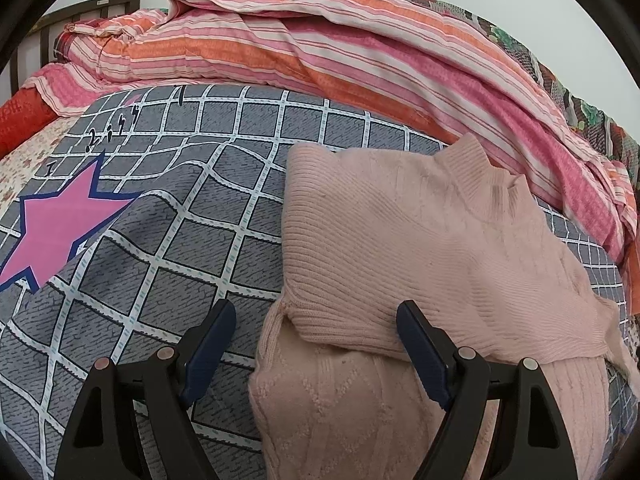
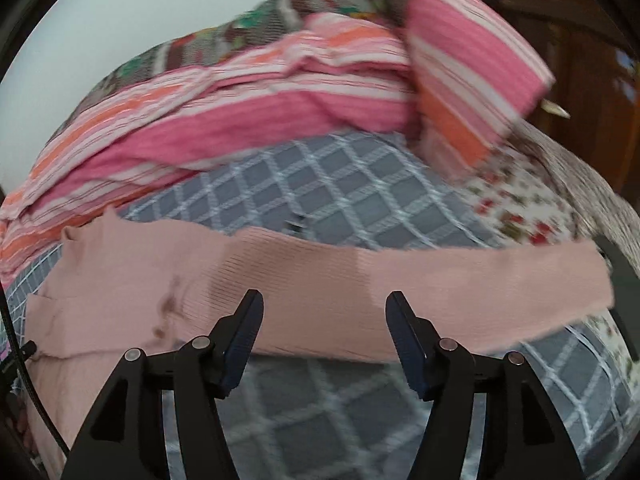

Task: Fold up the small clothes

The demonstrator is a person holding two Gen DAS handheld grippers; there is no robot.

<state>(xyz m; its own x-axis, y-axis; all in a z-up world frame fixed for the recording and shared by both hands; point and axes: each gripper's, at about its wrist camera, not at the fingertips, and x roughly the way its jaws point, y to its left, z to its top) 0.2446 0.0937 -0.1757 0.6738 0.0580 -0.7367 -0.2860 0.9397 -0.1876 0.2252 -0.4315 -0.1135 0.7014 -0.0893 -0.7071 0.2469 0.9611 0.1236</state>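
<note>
A pale pink knit sweater (image 1: 404,240) lies on the grey checked bedsheet (image 1: 168,264), with its left sleeve folded over the body and its ribbed collar at the far side. My left gripper (image 1: 316,320) is open and empty, its fingers astride the folded sleeve's near edge. In the right wrist view the sweater (image 2: 168,300) lies at the left and its other sleeve (image 2: 460,284) stretches flat to the right. My right gripper (image 2: 324,312) is open and empty, just in front of that sleeve. This view is blurred.
A pink and orange striped quilt (image 1: 320,52) is heaped along the far side of the bed. A pink star print (image 1: 56,220) marks the sheet at the left. A dark headboard (image 1: 60,20) stands far left. Wooden furniture (image 2: 580,80) stands at the right.
</note>
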